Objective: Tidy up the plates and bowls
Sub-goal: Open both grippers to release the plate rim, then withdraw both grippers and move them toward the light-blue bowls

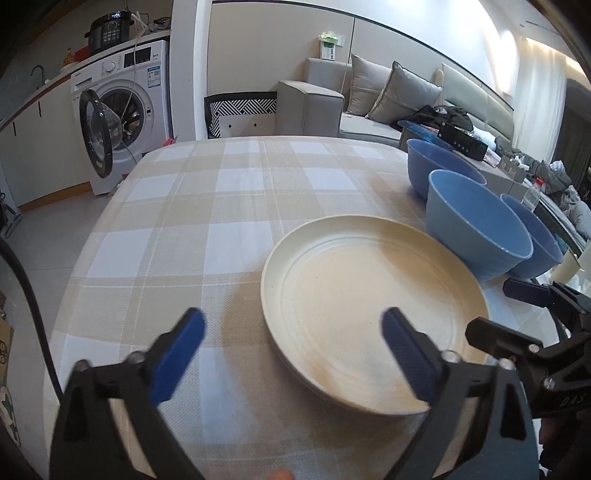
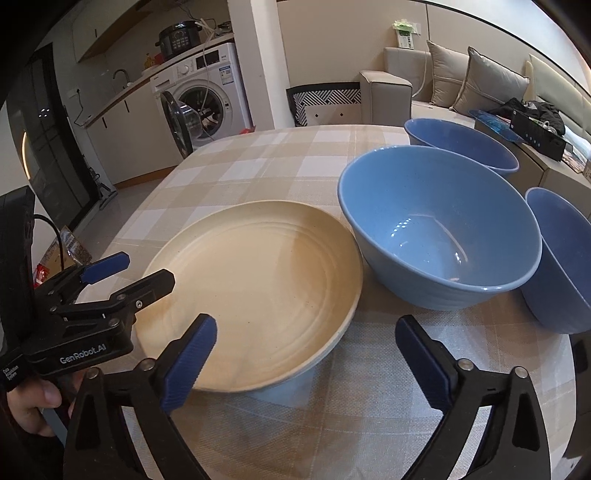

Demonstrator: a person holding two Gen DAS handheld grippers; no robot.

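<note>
Cream plate lies flat beside three upright blue bowls.

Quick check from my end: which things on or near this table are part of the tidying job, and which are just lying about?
Job:
cream plate
middle bowl
far bowl
near bowl

Lying about:
washing machine
pressure cooker
sofa cushions
bottle
black box

Both tongs, left and right, are open and hold nothing.

**Plate and three bowls on the table**

A cream plate lies near the table's front edge. Three blue bowls stand toward its right edge. The right gripper hovers wide open; the left gripper reaches the plate's left rim.
</note>
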